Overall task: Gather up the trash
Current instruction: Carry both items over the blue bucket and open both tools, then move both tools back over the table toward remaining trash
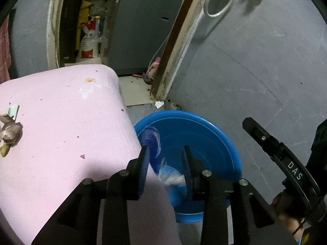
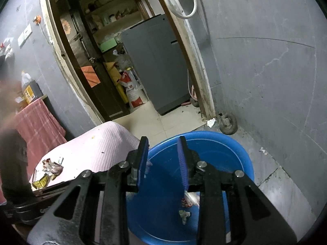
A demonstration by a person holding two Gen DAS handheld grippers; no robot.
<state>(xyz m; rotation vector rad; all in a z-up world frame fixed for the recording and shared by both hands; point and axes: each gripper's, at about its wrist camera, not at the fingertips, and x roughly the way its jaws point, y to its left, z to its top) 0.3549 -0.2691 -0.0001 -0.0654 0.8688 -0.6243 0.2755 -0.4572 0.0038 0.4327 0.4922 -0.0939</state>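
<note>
Here I see the pink mat beside the blue basin on the floor. Scraps lie in the basin; more trash sits on the mat. My left gripper and right gripper hang over the basin, jaws slightly apart, gripping nothing.

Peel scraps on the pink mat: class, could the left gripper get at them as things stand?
Probably yes. The scraps lie uncovered on the mat, nothing lies between, and the left gripper, open over the basin, holds nothing.

blue basin, pink ribbed mat
</note>
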